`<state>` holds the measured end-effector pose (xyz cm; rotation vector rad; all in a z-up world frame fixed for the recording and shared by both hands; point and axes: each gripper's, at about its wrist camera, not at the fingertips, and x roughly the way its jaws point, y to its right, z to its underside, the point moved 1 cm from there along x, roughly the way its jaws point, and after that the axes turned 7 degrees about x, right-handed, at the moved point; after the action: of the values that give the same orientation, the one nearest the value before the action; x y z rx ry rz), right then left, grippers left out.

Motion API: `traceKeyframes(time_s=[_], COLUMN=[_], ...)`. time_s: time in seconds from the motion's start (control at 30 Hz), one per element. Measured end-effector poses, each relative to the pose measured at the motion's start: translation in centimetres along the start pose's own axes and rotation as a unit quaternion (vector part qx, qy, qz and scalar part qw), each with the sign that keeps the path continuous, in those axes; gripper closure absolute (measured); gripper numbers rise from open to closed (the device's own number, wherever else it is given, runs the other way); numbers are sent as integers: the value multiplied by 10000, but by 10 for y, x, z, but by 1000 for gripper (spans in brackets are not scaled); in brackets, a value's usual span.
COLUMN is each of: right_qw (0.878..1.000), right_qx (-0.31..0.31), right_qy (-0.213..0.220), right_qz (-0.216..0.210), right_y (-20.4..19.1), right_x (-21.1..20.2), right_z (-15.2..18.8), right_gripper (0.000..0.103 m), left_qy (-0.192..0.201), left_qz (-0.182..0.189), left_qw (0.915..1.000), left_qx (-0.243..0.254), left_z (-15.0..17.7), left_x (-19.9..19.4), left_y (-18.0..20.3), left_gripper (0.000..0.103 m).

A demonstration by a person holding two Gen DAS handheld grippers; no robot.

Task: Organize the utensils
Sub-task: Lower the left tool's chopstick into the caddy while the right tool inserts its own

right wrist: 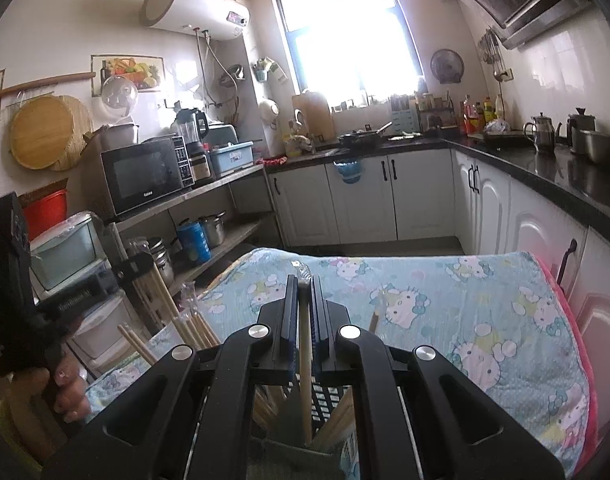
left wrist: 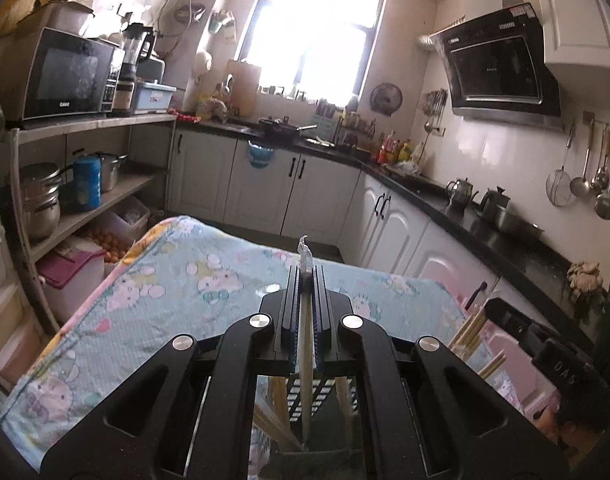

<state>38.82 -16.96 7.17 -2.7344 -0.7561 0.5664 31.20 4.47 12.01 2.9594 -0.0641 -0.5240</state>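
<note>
Open cloth-covered table (right wrist: pixel 445 280) lies ahead; upright chopsticks (right wrist: pixel 193 328) crowd the near left corner.

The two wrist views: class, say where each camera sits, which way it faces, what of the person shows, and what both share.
Left wrist view: on the left tongs, facing the window; shut on a wrapped chopstick; the right tongs' body shows at right.
Right wrist view: on the right tongs, facing the same window; shut on a bare chopstick; the person's left hand shows.
Shared: the cartoon-print cloth, microwave, chopstick holder.
</note>
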Motion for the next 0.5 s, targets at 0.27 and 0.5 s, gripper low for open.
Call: traceKeyframes(time_s=[0.27, 0.5], right_qw=[9998, 9993], right_qx=[134, 194], right_qy=[-105, -247], right_qz=[70, 212], right_y=[6, 6], right_x=[-4, -9], right_z=[6, 10], right_gripper=[97, 96], left_qy=[-222, -319], left_qz=[-20, -19], left_qw=[9997, 9995], left_qx=[58, 49], left_z=[14, 21], left_x=[4, -1], left_y=[-1, -2], left_gripper=[102, 101])
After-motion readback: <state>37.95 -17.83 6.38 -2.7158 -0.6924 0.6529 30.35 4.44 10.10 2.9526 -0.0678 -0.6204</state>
